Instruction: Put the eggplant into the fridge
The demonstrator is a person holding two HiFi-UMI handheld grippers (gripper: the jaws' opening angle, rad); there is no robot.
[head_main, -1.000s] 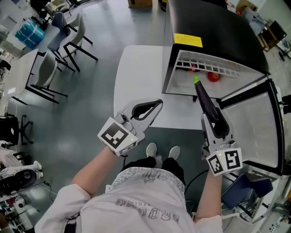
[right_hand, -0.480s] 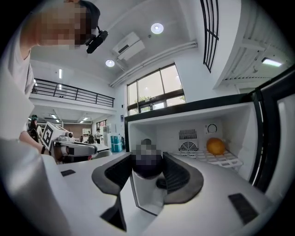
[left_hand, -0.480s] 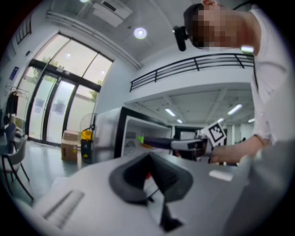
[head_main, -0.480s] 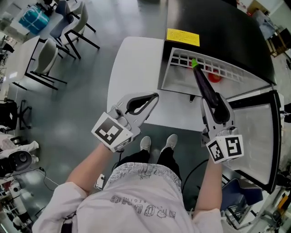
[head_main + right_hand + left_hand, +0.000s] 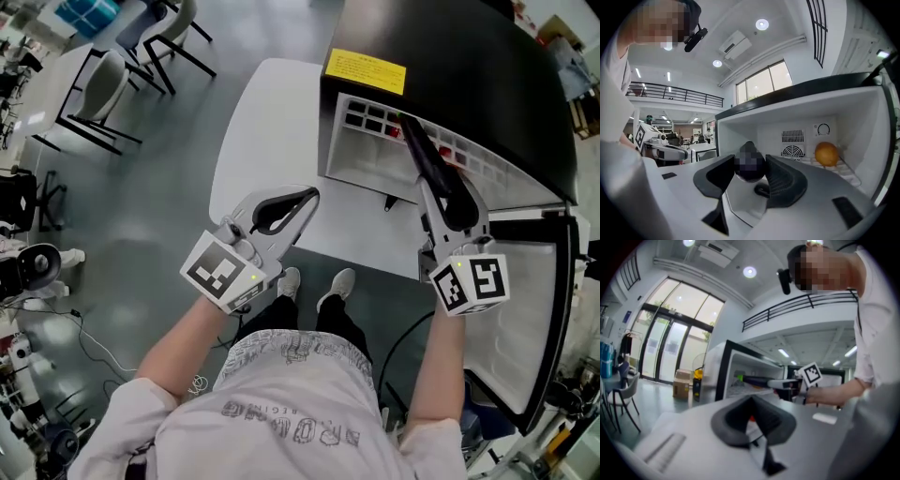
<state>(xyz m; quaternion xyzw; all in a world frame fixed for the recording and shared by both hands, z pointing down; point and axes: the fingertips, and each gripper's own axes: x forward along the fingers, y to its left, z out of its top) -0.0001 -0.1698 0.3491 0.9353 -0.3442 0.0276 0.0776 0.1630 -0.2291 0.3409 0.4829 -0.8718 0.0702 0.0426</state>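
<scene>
I see white table [image 5: 258, 150] at 12 o'clock | chairs [image 5: 117, 75] at 10 o'clock on grey floor [image 5: 141, 216] | person's shoes [image 5: 336, 287] at 6 o'clock | orange [image 5: 827, 153] at 3 o'clock, right gripper view | cardboard box [image 5: 682, 383] at 9 o'clock, left gripper view

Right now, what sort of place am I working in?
Likely an open lab or office hall, not a kitchen: mini fridge on a white table, chairs on grey floor, mezzanine railing overhead.

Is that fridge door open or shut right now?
Open. The door stands swung out, and the fridge shows its white inside.
</scene>
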